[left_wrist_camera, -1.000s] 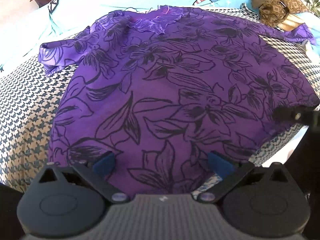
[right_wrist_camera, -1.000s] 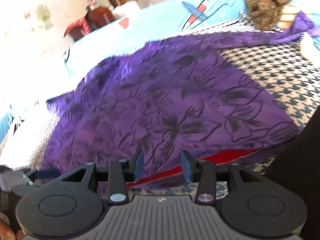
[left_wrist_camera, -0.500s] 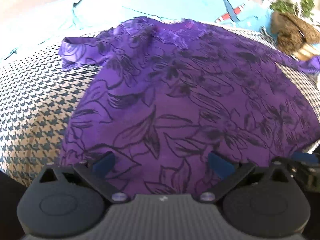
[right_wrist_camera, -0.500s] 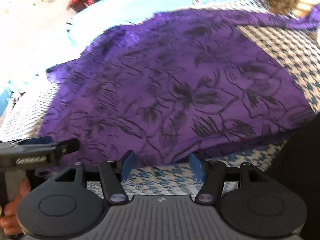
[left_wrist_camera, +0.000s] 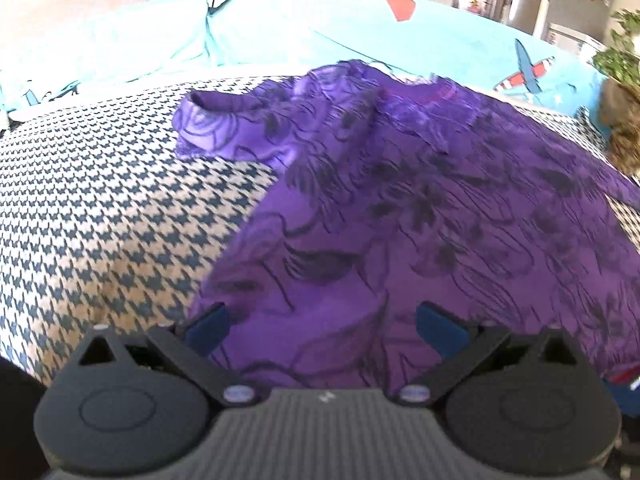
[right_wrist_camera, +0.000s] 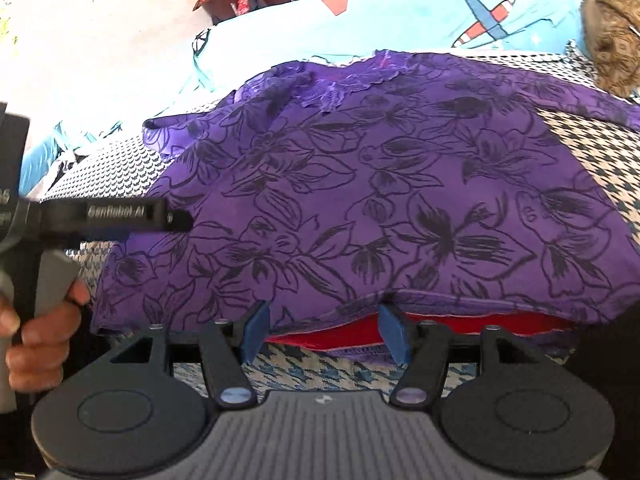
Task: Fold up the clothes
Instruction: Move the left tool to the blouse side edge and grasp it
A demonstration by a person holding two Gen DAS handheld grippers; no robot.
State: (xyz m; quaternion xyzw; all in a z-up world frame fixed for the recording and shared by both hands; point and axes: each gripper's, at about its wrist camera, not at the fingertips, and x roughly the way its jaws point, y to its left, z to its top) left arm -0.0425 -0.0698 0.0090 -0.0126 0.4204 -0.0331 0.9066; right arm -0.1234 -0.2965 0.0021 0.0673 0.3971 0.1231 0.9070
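Purple blouse (right_wrist_camera: 380, 200) lies spread flat, unfolded, on the checked cover (left_wrist_camera: 100, 200). Left gripper (left_wrist_camera: 320, 326) and right gripper (right_wrist_camera: 324, 330) hover at its near hem, jaws apart, holding nothing. Every fold appears still to be made.

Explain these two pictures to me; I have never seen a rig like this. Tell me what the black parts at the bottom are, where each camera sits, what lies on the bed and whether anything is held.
No robot here: a person carries a hand-held two-finger gripper in each hand, each with a fisheye camera looking along its blue-padded fingers. One picture comes from the left gripper, the other from the right gripper. The right view also shows the left tool from the side, with the person's hand on its handle. A purple blouse with black flowers lies spread on a houndstooth cover; a red lining shows at its near hem. Behind is a turquoise sheet with aeroplane prints. Both grippers are open above the blouse's near edge; neither holds anything.
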